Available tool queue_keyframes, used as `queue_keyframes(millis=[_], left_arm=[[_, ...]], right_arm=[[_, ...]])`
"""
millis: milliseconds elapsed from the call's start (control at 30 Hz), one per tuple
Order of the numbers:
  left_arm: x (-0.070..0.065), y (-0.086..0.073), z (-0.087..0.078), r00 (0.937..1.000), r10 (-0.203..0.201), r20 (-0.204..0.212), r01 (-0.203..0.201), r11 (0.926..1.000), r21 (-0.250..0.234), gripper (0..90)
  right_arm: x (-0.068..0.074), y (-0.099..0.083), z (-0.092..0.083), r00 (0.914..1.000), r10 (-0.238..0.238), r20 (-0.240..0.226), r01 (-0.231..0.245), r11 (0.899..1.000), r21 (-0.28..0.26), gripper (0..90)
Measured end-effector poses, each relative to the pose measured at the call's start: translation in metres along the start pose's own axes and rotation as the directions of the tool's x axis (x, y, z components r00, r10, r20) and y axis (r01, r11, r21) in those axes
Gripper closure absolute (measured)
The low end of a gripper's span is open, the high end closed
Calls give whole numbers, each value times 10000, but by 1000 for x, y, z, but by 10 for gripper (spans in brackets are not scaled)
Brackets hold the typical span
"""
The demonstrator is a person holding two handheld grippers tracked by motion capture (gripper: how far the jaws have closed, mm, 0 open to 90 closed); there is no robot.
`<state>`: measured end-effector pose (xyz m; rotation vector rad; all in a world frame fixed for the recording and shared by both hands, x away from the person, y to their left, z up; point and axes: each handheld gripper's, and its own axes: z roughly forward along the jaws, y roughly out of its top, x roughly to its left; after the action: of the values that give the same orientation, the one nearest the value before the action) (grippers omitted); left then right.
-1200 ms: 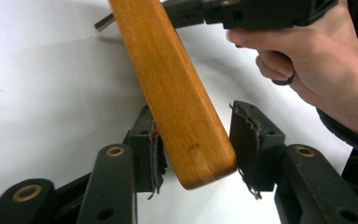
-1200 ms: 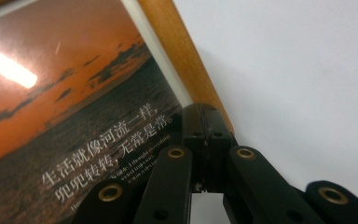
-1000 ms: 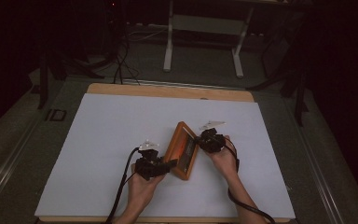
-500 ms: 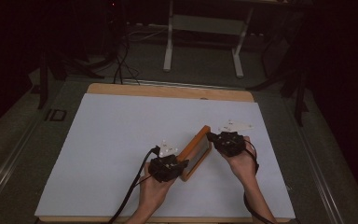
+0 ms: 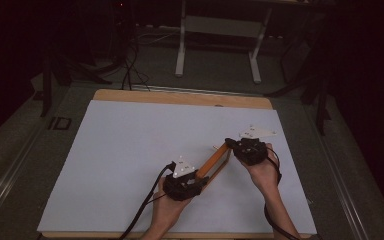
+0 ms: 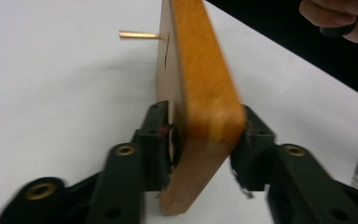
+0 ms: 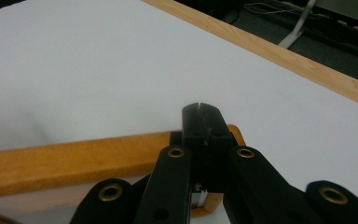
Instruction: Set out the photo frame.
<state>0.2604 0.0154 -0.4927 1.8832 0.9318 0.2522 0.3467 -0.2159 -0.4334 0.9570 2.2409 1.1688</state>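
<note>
An orange wooden frame [image 5: 214, 161] stands on its edge on the white table, running diagonally between my two grippers. My left gripper [image 5: 199, 179] is shut on its near end; in the left gripper view the jaws clamp both faces of the frame [image 6: 200, 79], and a thin peg [image 6: 139, 35] sticks out of its left face. My right gripper [image 5: 233, 146] is shut on the far end. In the right gripper view the jaws [image 7: 200, 122] are closed over the frame's rounded corner [image 7: 74, 161]. A hand [image 6: 340, 18] shows at the top right of the left gripper view.
The white sheet [image 5: 145, 145] covers the table, with a wooden rim [image 5: 180, 97] along the far side, seen also as the rim [image 7: 279, 51]. Behind it on the dark floor stand desk legs [image 5: 182, 45] and cables [image 5: 127, 60]. Cables trail from both grippers toward the near edge.
The frame lay tilted with its face up; now it stands on its edge. Both grippers have shifted right with it, the left one also nearer to the front edge.
</note>
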Motion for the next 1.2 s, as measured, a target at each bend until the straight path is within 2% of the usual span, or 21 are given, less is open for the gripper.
queue_keyframes(millis=[100, 133, 300, 367, 400, 500, 533, 567, 600, 700, 867, 1100, 1200], left_arm=[[1, -7, 4, 9999, -3, 120, 3, 10000, 53, 555], [2, -12, 8, 9999, -3, 134, 0, 9999, 166, 555], [3, -19, 14, 9998, 104, 147, -109, 9995, 310, 584], [3, -21, 16, 9996, 250, 132, -254, 9992, 293, 602], [2, -21, 16, 9989, 460, 31, -461, 9987, 214, 610], [2, -21, 16, 9982, 596, -30, -595, 9981, 178, 630], [1, -21, 14, 9949, 956, -318, -951, 9953, 169, 630], [2, -20, 14, 9940, 1007, -433, -999, 9948, 198, 663], [3, -20, 13, 9939, 973, -527, -965, 9952, 182, 674], [8, -19, 12, 9957, 803, -460, -795, 9966, 192, 688], [7, -19, 12, 9942, 950, -512, -941, 9954, 184, 690], [10, -18, 11, 9956, 842, -418, -835, 9964, 173, 691], [11, -17, 11, 9947, 943, -408, -936, 9954, 189, 692]], right_arm=[[-1, -1, -1, 10000, 67, 1, -67, 10000, -9, 900], [-2, -3, -2, 9999, 99, -11, -100, 9999, -57, 900], [-2, -4, -3, 9999, 132, -30, -132, 9999, -94, 900], [-2, -3, -2, 9999, 113, -28, -113, 9999, -64, 900], [-1, -3, -2, 9999, 117, -17, -117, 9999, -73, 900], [-2, -2, -1, 9999, 105, -22, -105, 9999, -67, 900], [-1, -2, -1, 9999, 114, -37, -114, 9999, -68, 900], [-1, -1, 1, 9999, 105, -85, -106, 9999, -64, 900], [-1, 0, 1, 9999, 85, -93, -86, 10000, -51, 900], [0, 2, 3, 9999, -44, -94, 44, 10000, 16, 900], [3, 4, 4, 9997, -113, -196, 113, 9999, -36, 900], [4, 5, 3, 9992, -188, -339, 187, 9998, -56, 879], [4, 5, 2, 9990, -267, -365, 264, 9996, -83, 876]])
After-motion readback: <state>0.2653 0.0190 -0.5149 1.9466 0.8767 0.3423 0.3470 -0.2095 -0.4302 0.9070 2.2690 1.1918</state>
